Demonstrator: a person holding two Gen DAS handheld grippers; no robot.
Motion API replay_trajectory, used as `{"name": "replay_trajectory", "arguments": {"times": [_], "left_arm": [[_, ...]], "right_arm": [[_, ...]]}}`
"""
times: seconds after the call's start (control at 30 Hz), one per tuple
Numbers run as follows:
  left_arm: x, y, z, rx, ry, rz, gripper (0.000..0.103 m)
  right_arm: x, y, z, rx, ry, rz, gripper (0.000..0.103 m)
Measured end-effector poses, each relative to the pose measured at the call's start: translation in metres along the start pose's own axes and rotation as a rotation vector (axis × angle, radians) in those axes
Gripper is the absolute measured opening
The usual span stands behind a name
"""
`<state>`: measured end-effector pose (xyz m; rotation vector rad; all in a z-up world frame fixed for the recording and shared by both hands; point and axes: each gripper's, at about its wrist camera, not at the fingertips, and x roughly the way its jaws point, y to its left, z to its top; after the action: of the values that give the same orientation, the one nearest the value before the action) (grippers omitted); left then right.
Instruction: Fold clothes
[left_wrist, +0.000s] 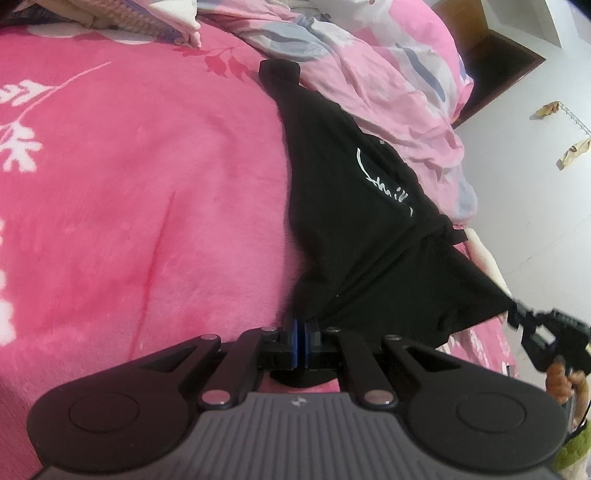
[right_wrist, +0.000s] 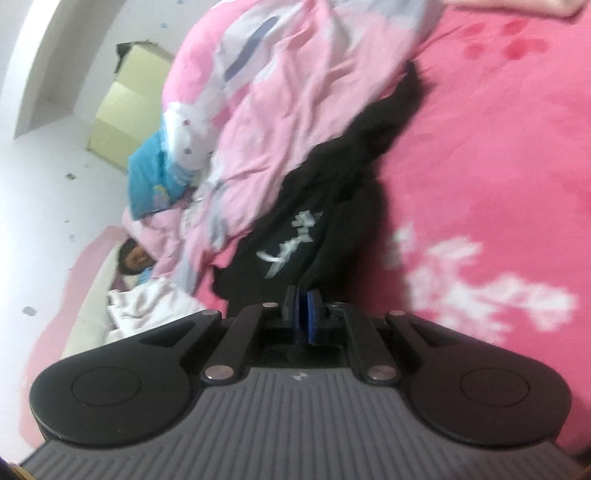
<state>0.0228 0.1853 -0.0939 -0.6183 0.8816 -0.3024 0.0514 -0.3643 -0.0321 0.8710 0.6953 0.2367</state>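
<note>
A black garment (left_wrist: 354, 236) with white script lies along the right side of a pink fleece blanket (left_wrist: 129, 206), partly lifted and stretched. My left gripper (left_wrist: 301, 325) is shut on its near edge, blue pads pressed together with cloth between them. At the right of the left wrist view, my right gripper (left_wrist: 512, 313) pinches the garment's far corner and pulls it taut. The blurred right wrist view shows the right gripper (right_wrist: 303, 301) shut on the black garment (right_wrist: 295, 229), whose white print faces up.
A crumpled pink and grey floral quilt (left_wrist: 388, 85) is heaped beside the garment. A person (right_wrist: 133, 258) lies at the bed's edge under the covers, next to a blue cushion (right_wrist: 155, 177). A white wall and a wooden cabinet (left_wrist: 491, 48) stand beyond.
</note>
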Motion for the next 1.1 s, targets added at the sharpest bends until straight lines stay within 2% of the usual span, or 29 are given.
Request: {"name": "replay_trajectory", "arguments": {"times": [0.1, 0.2, 0.3, 0.57, 0.7, 0.83, 0.97, 1.03, 1.1], "left_arm": [[0.000, -0.003, 0.000, 0.013, 0.004, 0.014, 0.004], [-0.002, -0.007, 0.001, 0.029, 0.011, 0.031, 0.003], [-0.009, -0.015, 0.003, 0.040, 0.013, 0.029, 0.003], [-0.052, -0.038, -0.003, 0.036, 0.015, -0.057, 0.002], [-0.057, -0.040, -0.014, 0.056, 0.054, -0.033, 0.000], [-0.054, -0.037, -0.026, 0.071, 0.090, 0.002, 0.000], [-0.044, -0.033, -0.029, 0.067, 0.097, -0.002, 0.002], [-0.045, -0.033, -0.028, 0.069, 0.091, -0.008, 0.010], [-0.047, -0.031, -0.027, 0.060, 0.079, -0.007, 0.027]], "right_arm": [[-0.006, -0.025, -0.006, -0.011, 0.008, -0.106, 0.002], [-0.002, -0.043, -0.011, -0.006, 0.020, -0.159, 0.002], [-0.002, -0.049, -0.013, -0.014, 0.024, -0.164, 0.002], [-0.038, -0.036, -0.001, -0.137, 0.025, -0.120, 0.002], [-0.051, -0.037, 0.001, -0.186, 0.043, -0.144, 0.002], [-0.052, -0.053, -0.003, -0.176, 0.082, -0.192, 0.002], [-0.044, -0.067, -0.006, -0.164, 0.090, -0.226, 0.002], [-0.042, -0.071, -0.006, -0.145, 0.090, -0.231, 0.003], [-0.042, -0.075, -0.006, -0.126, 0.084, -0.235, 0.005]]}}
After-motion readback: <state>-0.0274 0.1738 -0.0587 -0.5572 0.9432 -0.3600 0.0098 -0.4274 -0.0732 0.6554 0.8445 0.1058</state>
